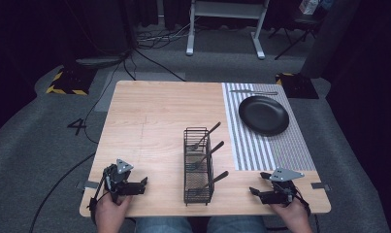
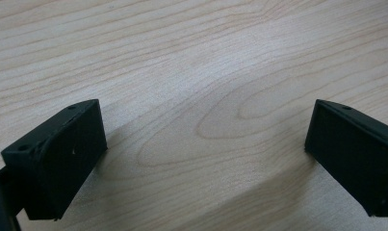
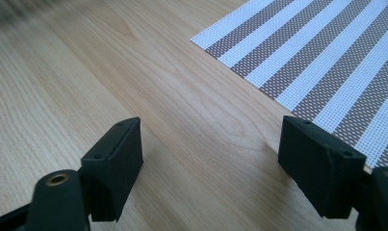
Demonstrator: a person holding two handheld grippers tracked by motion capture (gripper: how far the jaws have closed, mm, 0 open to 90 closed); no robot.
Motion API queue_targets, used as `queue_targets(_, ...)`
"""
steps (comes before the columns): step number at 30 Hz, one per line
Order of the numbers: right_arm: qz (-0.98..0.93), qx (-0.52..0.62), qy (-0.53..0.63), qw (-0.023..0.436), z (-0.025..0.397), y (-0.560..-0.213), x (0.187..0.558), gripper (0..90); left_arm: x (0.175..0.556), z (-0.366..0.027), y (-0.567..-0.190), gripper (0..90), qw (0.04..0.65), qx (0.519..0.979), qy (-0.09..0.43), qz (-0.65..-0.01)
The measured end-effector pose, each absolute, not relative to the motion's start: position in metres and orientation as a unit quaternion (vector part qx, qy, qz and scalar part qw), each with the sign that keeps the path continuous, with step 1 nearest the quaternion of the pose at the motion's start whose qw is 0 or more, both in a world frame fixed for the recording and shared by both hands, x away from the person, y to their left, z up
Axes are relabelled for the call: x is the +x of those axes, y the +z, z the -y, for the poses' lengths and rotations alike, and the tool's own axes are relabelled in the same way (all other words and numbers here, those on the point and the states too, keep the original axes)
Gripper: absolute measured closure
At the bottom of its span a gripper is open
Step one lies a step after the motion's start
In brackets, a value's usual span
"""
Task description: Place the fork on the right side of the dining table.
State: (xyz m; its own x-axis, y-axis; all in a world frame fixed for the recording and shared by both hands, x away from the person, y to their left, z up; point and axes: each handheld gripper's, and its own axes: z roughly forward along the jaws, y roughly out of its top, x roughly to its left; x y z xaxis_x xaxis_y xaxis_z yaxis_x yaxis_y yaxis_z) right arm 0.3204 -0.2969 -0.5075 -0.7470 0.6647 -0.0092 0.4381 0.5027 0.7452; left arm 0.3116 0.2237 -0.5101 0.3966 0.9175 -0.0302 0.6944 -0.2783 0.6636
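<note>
Two grippers rest at the near edge of the wooden table [image 1: 149, 116] in the high view: the left gripper [image 1: 143, 185] at about seven o'clock, the right gripper [image 1: 257, 184] at about five o'clock, each held in a hand. Between them stands a black wire caddy [image 1: 198, 167] with three dark-handled utensils [image 1: 208, 155] leaning toward two o'clock. A black plate [image 1: 264, 114] sits on a striped placemat [image 1: 275, 145] at two o'clock, cutlery [image 1: 253, 92] just beyond it.

From the left gripper view, the jaws stand wide apart over bare wood, grasping nothing.

From the right gripper view, the jaws are likewise spread and empty, the placemat corner [image 3: 316, 57] at one o'clock.
</note>
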Motion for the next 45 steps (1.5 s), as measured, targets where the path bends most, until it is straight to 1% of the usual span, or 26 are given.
queue_targets(12,-0.853,0.323,0.382,0.150,0.298,-0.507,0.320,26.3,0.312,-0.224,-0.510,0.9,0.305,0.778,0.183,-0.518)
queue_targets(13,-0.852,0.325,0.382,0.150,0.298,-0.507,0.320,27.8,0.312,-0.224,-0.510,0.9,0.305,0.778,0.183,-0.518)
queue_targets(14,-0.855,0.326,0.376,0.146,0.297,-0.505,0.319,32.3,0.312,-0.224,-0.510,0.9,0.305,0.778,0.183,-0.518)
queue_targets(15,-0.855,0.326,0.376,0.146,0.297,-0.505,0.319,32.3,0.312,-0.224,-0.510,0.9,0.305,0.778,0.183,-0.518)
queue_targets(17,-0.858,0.326,0.373,0.134,0.296,-0.502,0.318,36.3,0.312,-0.224,-0.510,0.9,0.305,0.778,0.183,-0.518)
queue_targets(21,-0.857,0.330,0.377,0.117,0.295,-0.493,0.315,40.1,0.312,-0.224,-0.510,0.9,0.305,0.778,0.183,-0.518)
queue_targets(24,-0.849,0.340,0.391,0.104,0.294,-0.481,0.311,40.9,0.312,-0.224,-0.510,0.8,0.305,0.778,0.183,-0.518)
queue_targets(28,-0.846,0.336,0.402,0.097,0.292,-0.470,0.307,41.4,0.312,-0.224,-0.510,0.8,0.305,0.778,0.183,-0.518)
queue_targets(35,-0.850,0.317,0.408,0.102,0.283,-0.442,0.300,41.9,0.312,-0.224,-0.510,0.8,0.304,0.778,0.183,-0.518)
queue_targets(39,-0.848,0.318,0.414,0.094,0.282,-0.431,0.301,42.0,0.312,-0.224,-0.510,0.8,0.305,0.778,0.183,-0.518)
queue_targets(45,-0.850,0.310,0.415,0.095,0.277,-0.418,0.298,42.2,0.312,-0.224,-0.510,0.8,0.304,0.778,0.183,-0.518)
